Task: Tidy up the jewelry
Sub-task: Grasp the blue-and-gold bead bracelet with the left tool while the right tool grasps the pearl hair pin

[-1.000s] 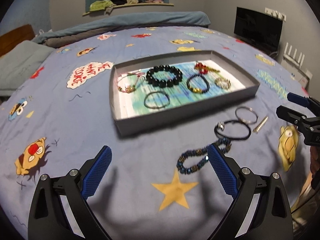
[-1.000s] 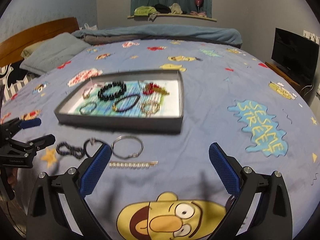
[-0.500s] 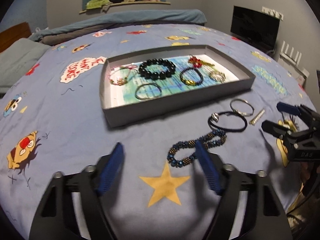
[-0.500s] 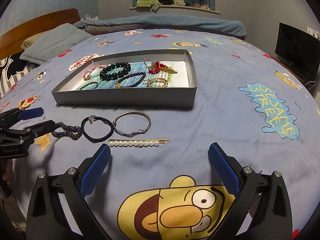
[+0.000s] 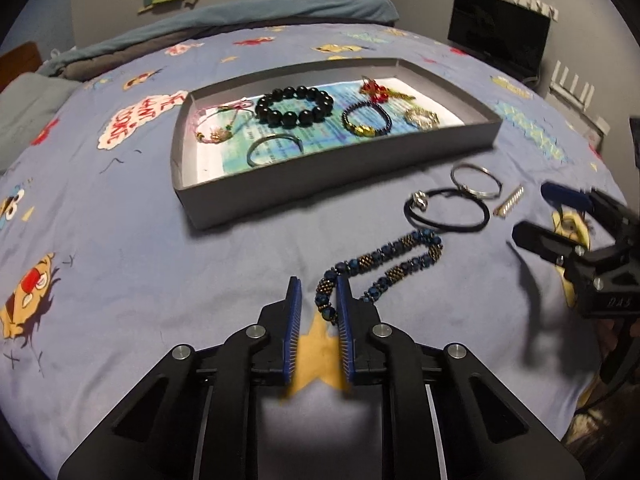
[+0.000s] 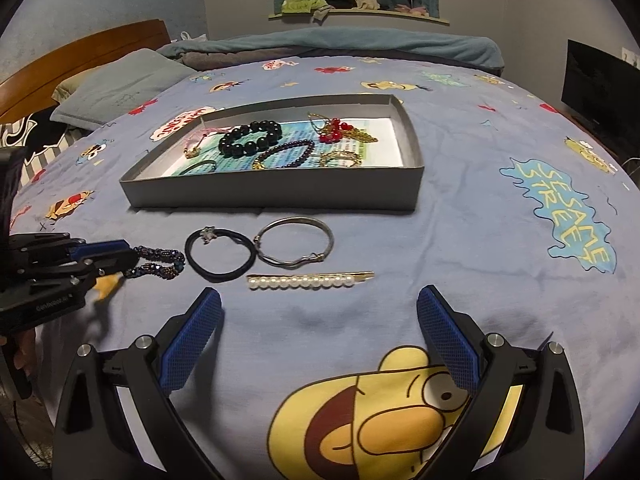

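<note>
Currently, the near end of a dark blue and bronze beaded bracelet [image 5: 380, 266] is seen between the blue pads of the left gripper [image 5: 318, 312], whose jaws have just been closing and now stand narrow; whether the pads already press on the beads cannot be told. The bracelet lies flat on the bedspread as a flattened loop, its long axis running from the gripper away toward the black elastic hair tie with a small silver charm [image 6: 220, 254]. Beside the tie are laid a thin silver wire bangle [image 6: 294, 242] and a gold hair clip set with a row of white pearls [image 6: 310, 280], the clip's long axis being parallel to the front wall of the shallow grey cardboard tray [image 6: 276, 192]. In the tray, several bracelets are held, among them one of large black beads [image 5: 295, 106]. The right gripper [image 6: 320, 334] is held released, wide apart, above the bedspread with nothing between its pads. The surface is a blue cartoon-printed bedspread [image 6: 460, 240] on which "SESAME STREET" can be read; a grey pillow [image 6: 120, 84], a wooden headboard [image 6: 80, 52] and a dark television screen [image 5: 498, 34] are seen around it.
</note>
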Demonstrator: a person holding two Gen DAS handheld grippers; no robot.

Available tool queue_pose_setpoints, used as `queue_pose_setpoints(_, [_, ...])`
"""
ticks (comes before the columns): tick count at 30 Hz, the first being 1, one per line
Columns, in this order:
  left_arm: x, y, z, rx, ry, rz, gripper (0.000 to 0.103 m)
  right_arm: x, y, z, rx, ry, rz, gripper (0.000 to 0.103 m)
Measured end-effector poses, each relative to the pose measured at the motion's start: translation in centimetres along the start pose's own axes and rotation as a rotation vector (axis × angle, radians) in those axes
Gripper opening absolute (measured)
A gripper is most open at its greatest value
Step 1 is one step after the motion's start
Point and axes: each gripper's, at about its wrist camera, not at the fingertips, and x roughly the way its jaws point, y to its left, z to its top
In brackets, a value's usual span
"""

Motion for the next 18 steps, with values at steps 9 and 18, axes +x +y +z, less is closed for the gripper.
queue_pose_setpoints(9, [1.2, -0.8, 0.2, 0.051, 0.011, 0.022, 0.017, 1.0, 0.9, 0.1, -0.022, -0.009, -0.013, 0.093])
queue_pose_setpoints(18, [0.5, -0.3, 0.1, 0.042, -0.004, -0.003, 0.008, 1.3, 1.3, 0.3, -0.054, -0.028, -0.019, 0.070])
